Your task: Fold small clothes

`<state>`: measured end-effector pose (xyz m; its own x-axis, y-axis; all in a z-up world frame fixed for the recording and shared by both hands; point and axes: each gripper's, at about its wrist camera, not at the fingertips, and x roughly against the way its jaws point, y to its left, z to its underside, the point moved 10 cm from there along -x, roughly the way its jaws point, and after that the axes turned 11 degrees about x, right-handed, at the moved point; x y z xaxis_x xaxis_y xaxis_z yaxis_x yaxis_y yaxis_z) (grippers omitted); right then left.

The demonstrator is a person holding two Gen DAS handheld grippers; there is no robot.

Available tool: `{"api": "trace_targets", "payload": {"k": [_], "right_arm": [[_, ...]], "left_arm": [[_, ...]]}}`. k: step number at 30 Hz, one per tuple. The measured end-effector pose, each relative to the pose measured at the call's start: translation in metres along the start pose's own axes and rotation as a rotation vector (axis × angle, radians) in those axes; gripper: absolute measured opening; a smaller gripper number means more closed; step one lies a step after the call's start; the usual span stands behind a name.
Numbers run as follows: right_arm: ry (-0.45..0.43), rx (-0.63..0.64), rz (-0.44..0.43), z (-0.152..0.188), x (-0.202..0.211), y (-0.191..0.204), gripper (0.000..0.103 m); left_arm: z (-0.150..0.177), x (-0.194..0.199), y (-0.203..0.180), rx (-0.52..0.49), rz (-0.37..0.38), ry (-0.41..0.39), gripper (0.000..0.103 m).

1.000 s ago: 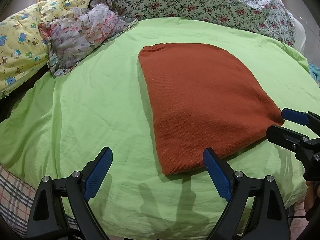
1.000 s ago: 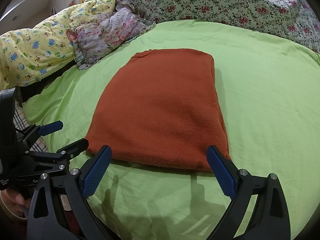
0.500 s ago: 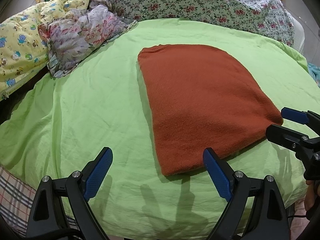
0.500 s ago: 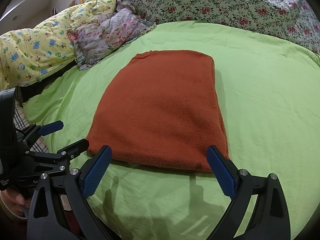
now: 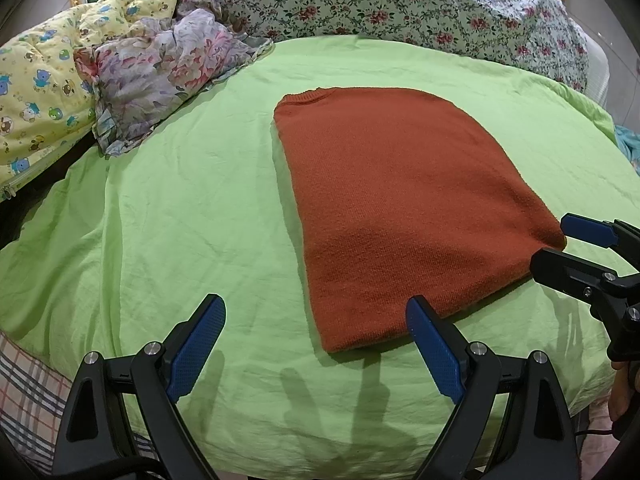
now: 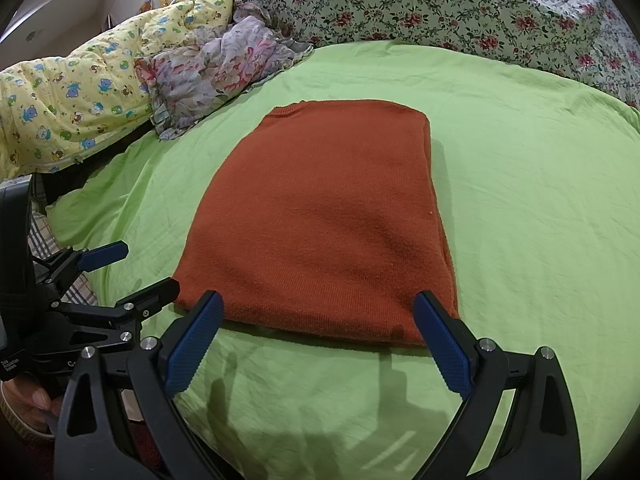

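A rust-orange knitted sweater lies folded flat on the green bedsheet; it also shows in the right wrist view. My left gripper is open and empty, hovering just before the sweater's near left corner. My right gripper is open and empty, just before the sweater's near edge, its jaws about as wide as that edge. The right gripper also shows at the right edge of the left wrist view, and the left gripper shows at the left of the right wrist view.
A crumpled floral cloth lies at the far left of the bed. A yellow cartoon quilt and a flowered quilt are piled along the back. A plaid cloth hangs at the near left edge.
Both views have shifted very slightly; the sweater sits a touch lower in the frames. Both grippers stay open and the sweater has not moved on the sheet.
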<state>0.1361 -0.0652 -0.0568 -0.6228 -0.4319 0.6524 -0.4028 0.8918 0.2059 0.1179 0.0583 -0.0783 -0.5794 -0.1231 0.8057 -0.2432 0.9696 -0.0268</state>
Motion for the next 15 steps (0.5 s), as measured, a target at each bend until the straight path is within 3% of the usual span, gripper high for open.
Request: {"api": "trace_targets", "payload": {"k": [15], "right_arm": [[-0.001, -0.002, 0.001, -0.0001, 0.0, 0.0006, 0.096]], "left_arm": [[0.0005, -0.0013, 0.0002, 0.002, 0.001, 0.003, 0.092]]}}
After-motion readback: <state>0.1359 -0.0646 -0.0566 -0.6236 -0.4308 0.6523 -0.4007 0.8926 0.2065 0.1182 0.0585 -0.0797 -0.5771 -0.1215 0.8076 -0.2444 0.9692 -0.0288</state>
